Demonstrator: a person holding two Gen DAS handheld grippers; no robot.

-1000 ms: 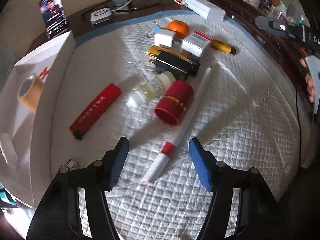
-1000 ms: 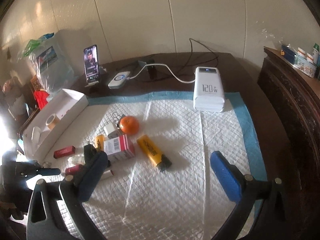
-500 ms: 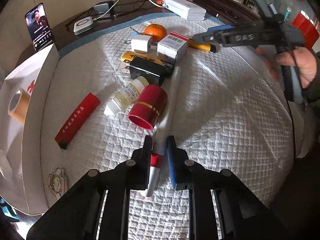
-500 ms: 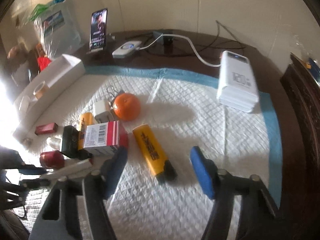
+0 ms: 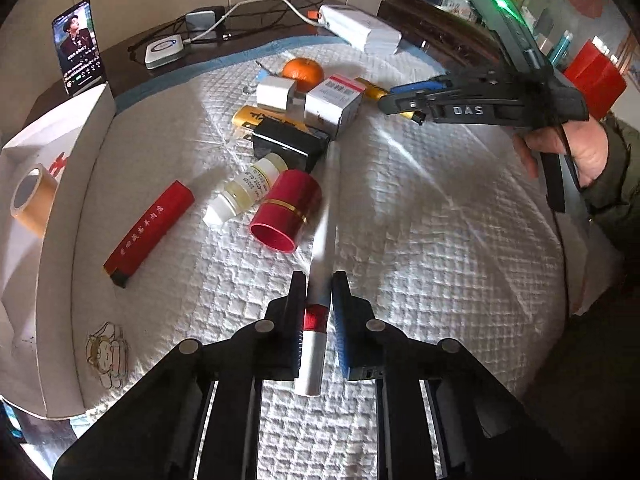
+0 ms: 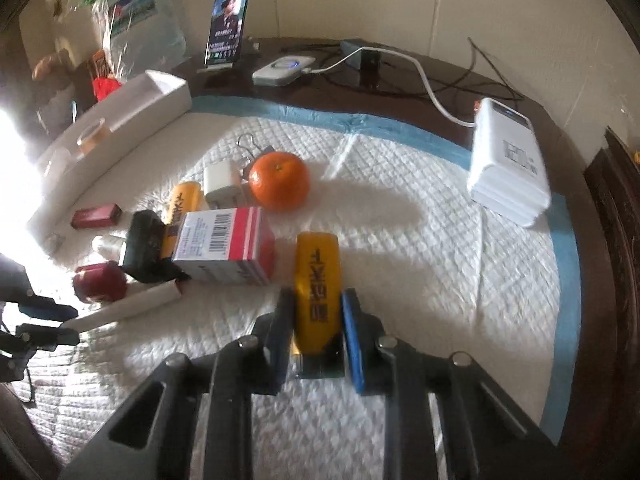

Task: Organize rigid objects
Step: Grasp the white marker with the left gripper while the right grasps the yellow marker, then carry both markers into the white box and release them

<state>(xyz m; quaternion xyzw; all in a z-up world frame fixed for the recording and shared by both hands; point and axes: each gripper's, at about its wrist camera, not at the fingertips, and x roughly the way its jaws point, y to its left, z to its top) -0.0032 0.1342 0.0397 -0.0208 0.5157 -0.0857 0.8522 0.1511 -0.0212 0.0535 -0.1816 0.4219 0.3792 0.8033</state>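
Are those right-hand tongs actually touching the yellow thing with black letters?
Touching. In the right wrist view, both pads of the right tongs press against the sides of the yellow highlighter, with no gap showing.

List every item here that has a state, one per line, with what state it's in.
Left tongs: shut on the pen.
Right tongs: shut on the yellow lighter.
Pen: gripped near its red band.
Yellow lighter: gripped across its sides.
Red cap: on its side, open end showing.
Vial: lying down, capped.
Phone: propped upright, screen on.
White box: open, tape roll inside.
Power bank: cable plugged in.
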